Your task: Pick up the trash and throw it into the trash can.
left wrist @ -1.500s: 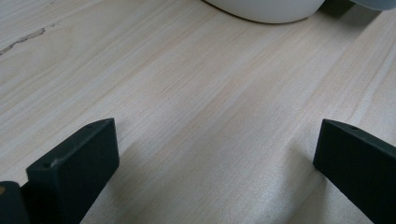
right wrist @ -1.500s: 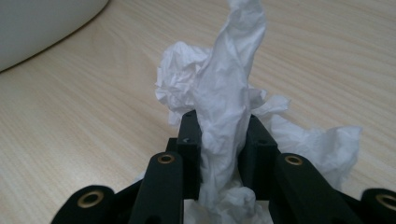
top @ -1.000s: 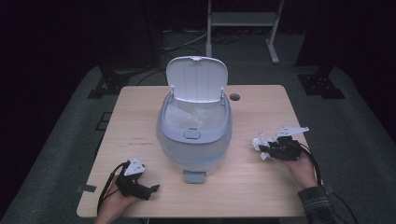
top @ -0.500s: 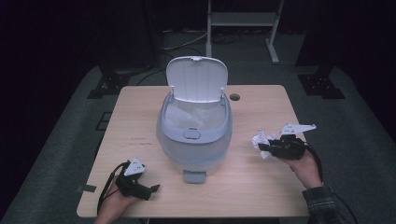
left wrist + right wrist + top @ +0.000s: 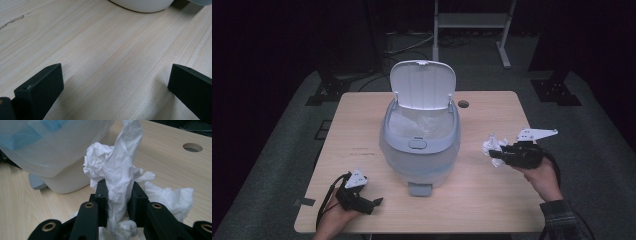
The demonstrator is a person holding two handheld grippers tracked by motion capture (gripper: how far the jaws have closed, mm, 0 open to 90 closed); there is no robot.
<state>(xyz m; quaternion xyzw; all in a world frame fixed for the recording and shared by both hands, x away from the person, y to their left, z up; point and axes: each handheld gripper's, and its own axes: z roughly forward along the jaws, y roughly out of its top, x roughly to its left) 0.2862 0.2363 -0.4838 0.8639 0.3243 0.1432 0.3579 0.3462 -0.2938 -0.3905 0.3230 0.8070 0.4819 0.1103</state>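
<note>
At about 3 o'clock from the open trash bin (image 5: 419, 145) on the desk (image 5: 492, 200), the right claw (image 5: 493, 154) has the crumpled tissue (image 5: 492, 146) pinched and lifted, drop-in still to go, while the left claw (image 5: 374, 204) sits wide open, empty.

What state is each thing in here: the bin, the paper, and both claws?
Pale grey plastic pedal bin: upright on the table, clear liner inside.
White hinged bin lid: raised, open.
Crumpled white tissue paper: clamped, off the wooden table.
Right claw: shut on the paper.
Left claw: open, nothing between its jaws, low over the table.
</note>
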